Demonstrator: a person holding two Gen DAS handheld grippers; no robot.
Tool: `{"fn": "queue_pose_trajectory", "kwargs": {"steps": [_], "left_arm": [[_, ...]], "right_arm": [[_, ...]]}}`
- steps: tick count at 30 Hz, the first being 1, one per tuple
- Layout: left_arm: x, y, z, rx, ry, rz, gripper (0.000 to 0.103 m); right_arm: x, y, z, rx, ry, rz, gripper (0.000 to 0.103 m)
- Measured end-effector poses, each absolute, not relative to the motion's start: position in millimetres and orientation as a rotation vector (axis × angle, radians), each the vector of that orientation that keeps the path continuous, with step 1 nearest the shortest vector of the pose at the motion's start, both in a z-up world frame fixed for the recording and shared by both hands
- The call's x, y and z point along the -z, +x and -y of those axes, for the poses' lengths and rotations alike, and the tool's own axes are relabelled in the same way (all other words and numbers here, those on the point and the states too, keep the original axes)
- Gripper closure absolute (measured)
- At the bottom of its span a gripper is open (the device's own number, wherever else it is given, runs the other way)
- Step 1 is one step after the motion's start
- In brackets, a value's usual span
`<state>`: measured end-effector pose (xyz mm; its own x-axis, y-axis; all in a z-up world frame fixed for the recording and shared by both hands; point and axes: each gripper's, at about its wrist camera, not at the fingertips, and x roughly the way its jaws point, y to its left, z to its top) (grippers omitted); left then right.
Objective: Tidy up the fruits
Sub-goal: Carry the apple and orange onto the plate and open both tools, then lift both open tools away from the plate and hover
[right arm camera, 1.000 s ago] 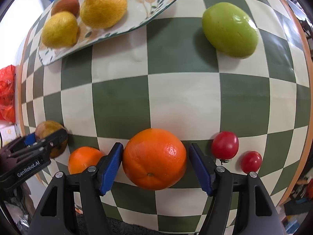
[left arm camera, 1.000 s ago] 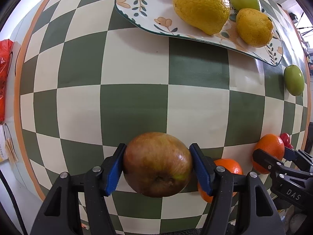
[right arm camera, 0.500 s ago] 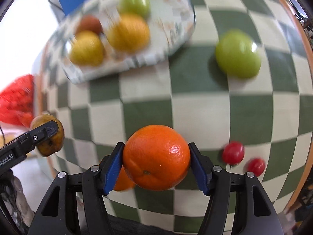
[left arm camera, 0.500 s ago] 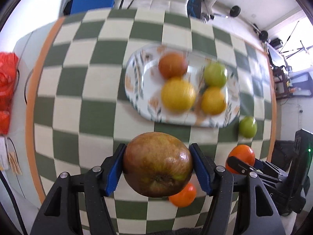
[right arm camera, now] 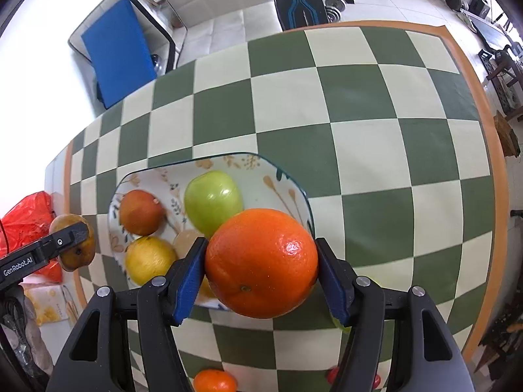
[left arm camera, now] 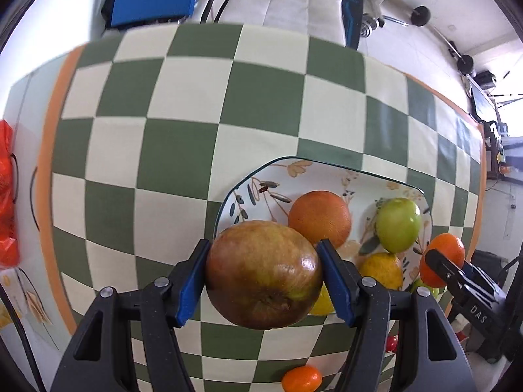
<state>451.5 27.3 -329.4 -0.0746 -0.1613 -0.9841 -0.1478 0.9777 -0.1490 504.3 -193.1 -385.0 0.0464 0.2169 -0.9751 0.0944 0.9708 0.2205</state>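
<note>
My left gripper (left arm camera: 263, 277) is shut on a brownish-red apple (left arm camera: 263, 272) and holds it in the air over the near left edge of the floral plate (left arm camera: 251, 192). My right gripper (right arm camera: 261, 268) is shut on a large orange (right arm camera: 261, 261), raised over the plate's (right arm camera: 287, 192) near right part. On the plate lie a reddish-orange fruit (left arm camera: 318, 217), a green apple (right arm camera: 212, 205) and a yellow lemon (right arm camera: 148, 259). A small orange (left arm camera: 300, 378) and red cherry tomatoes (left arm camera: 391, 343) lie on the cloth below.
The table has a green and cream checked cloth (left arm camera: 183, 150) with an orange border. A red plastic bag (right arm camera: 23, 225) lies off its left edge. A blue mat (right arm camera: 117, 49) and gym gear stand on the floor beyond.
Both grippers have risen high and moved forward with their fruit. They now hang over the plate, which has slid from the upper view to just behind the held fruit.
</note>
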Motion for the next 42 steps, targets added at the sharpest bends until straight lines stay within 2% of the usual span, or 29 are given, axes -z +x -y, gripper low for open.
{"fn": "queue_pose_trajectory", "kwargs": {"steps": [9, 10, 11, 13, 16, 22, 30, 42], "left_arm": [[346.2, 454.9, -32.7, -0.004, -0.260, -1.708, 0.038], [344.7, 455.3, -33.3, -0.007, -0.257, -1.699, 0.036], [342.8, 455.3, -34.1, -0.011, -0.254, -1.691, 0.025], [339.1, 454.7, -36.2, -0.022, -0.253, -1.683, 0.011], [333.8, 453.0, -37.7, -0.033, -0.246, -1.664, 0.010], [321.9, 436.1, -28.6, -0.069, -0.141, -1.592, 0.010], [303.7, 393.3, -6.0, -0.071, -0.026, -1.488, 0.010], [248.6, 329.6, 0.6, -0.047, -0.023, -1.342, 0.010]], "right_arm": [[424.8, 519.7, 184.3, -0.081, 0.244, -1.611, 0.035], [426.1, 520.0, 185.4, -0.081, 0.257, -1.614, 0.033], [426.0, 520.4, 186.4, -0.082, 0.266, -1.613, 0.030], [422.9, 521.6, 186.3, -0.079, 0.255, -1.607, 0.017], [415.8, 521.5, 184.7, -0.077, 0.248, -1.595, 0.009], [396.5, 510.8, 173.8, -0.073, 0.172, -1.546, 0.007], [376.7, 474.2, 166.5, -0.040, 0.070, -1.471, 0.006], [331.2, 409.8, 171.0, -0.037, 0.051, -1.350, 0.006]]}}
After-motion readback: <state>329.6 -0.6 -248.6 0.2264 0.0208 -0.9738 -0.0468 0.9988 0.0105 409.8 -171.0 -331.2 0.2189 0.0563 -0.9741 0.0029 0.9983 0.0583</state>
